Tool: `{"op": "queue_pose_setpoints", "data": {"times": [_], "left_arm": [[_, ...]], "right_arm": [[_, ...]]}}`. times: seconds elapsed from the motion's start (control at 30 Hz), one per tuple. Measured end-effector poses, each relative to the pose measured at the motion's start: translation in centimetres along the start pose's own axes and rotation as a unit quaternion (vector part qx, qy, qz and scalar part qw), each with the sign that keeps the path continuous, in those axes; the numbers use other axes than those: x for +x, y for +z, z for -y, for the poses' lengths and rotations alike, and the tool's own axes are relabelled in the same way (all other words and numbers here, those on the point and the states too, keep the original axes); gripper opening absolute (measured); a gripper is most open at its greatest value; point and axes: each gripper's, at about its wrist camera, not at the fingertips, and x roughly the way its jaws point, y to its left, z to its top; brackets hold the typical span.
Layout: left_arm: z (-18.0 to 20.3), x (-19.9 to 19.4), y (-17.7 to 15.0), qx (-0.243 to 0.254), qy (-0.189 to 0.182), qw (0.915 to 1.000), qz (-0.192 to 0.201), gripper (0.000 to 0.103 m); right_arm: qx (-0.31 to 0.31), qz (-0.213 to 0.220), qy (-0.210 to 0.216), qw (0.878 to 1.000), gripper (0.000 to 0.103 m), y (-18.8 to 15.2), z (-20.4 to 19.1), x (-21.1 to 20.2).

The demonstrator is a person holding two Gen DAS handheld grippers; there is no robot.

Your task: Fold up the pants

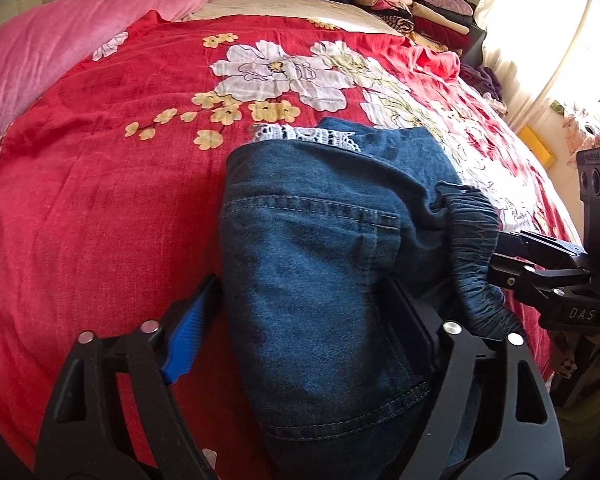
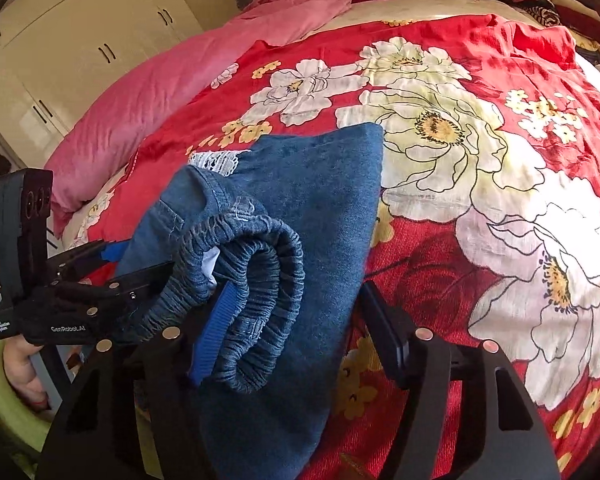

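Blue denim pants [image 1: 320, 248] lie folded on the red floral bedspread [image 1: 100, 200], with a white lace hem [image 1: 300, 136] at the far end and the elastic waistband [image 1: 472, 240] bunched at the right. My left gripper [image 1: 304, 320] is open, its jaws astride the near end of the pants. My right gripper [image 2: 296, 320] is open too, with the rolled waistband [image 2: 260, 280] and denim [image 2: 320, 200] between its jaws. The right gripper shows in the left wrist view [image 1: 540, 264] at the waistband, and the left gripper shows in the right wrist view [image 2: 100, 280].
A pink blanket [image 1: 60, 52] lies at the far left of the bed. Piles of folded clothes [image 1: 412, 4] sit at the far right. White wardrobes [image 2: 80, 52] stand beyond the bed. A bright window [image 1: 560, 40] is on the right.
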Motion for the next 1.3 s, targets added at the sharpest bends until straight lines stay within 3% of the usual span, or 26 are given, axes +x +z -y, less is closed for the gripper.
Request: {"op": "queue_pose_setpoints", "data": {"times": [0.13,0.3,0.47,0.6,0.77,1.3], "left_arm": [[0.0,0.3,0.2,-0.003,-0.008,1.0,-0.003,0.069],[0.5,0.4,0.4,0.005,-0.013,0.9999,-0.004,0.06],[1.1,0.1,0.5,0.013,-0.013,0.9998,0.003,0.04],[1.7,-0.7,0.9,0.023,-0.007,0.9995,0.018,0.031],[1.8,-1.5,2.2,0.016,-0.02,0.9992,0.032,0.029],[1.3,-1.1,6.9,0.012,-0.001,0.9973,0.072,0.027]], "right_arm": [[-0.003,-0.001,0.012,1.0,0.057,0.3,-0.1,0.3],[-0.012,0.0,0.018,1.0,0.049,0.4,-0.2,0.4],[-0.05,0.012,0.012,0.999,0.03,0.3,-1.6,-0.2],[-0.074,0.033,0.009,0.997,0.02,0.6,-2.8,-1.4],[-0.095,0.052,0.009,0.994,0.014,1.9,-3.8,-2.4],[-0.097,0.086,-0.012,0.992,0.014,7.8,-3.4,-1.1]]}}
